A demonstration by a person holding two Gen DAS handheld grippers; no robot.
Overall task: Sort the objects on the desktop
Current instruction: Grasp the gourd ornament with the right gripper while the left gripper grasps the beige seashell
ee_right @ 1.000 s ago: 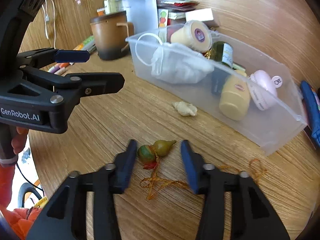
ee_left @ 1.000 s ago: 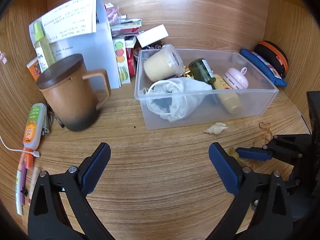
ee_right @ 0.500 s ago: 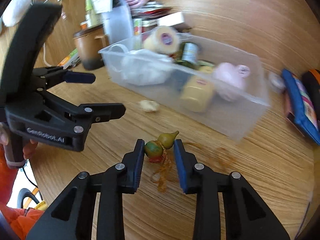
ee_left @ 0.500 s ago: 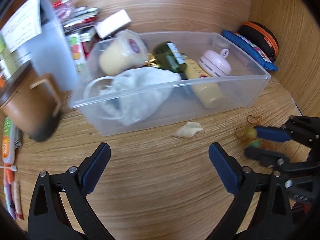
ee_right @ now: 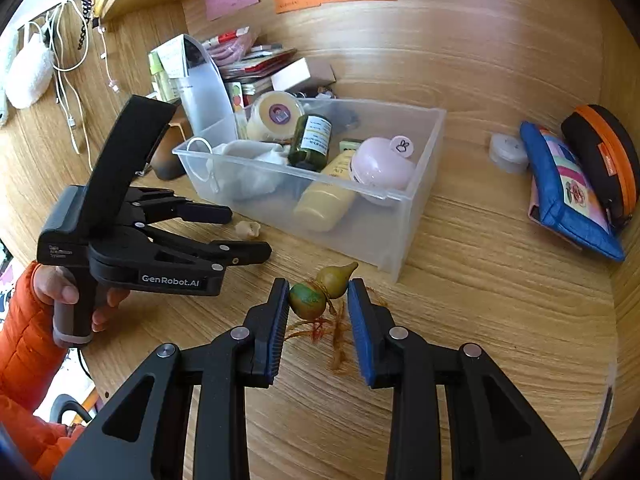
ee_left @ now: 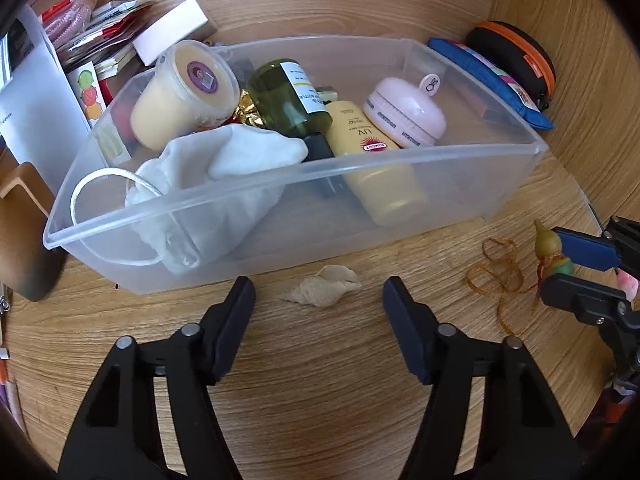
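The right gripper (ee_right: 318, 306) now lifts the clamped gourd charm (ee_right: 320, 292); the left gripper (ee_left: 318, 306), jaws just narrowing but still apart, closes around the seashell (ee_left: 324, 290), next for the bin (ee_left: 400, 156).

Bare desk (ee_left: 320, 380) before bin (ee_left: 400, 168); pouch (ee_right: 568, 192) blocks right.

1. The left gripper (ee_left: 319, 307) now sits close before the seashell (ee_left: 323, 290), its jaws just narrowed, shell between but untouched;
2. The right gripper (ee_right: 319, 306) now clamps the gourd charm (ee_right: 322, 290), lifted off the desk (ee_right: 500, 300), cord dangling beneath.
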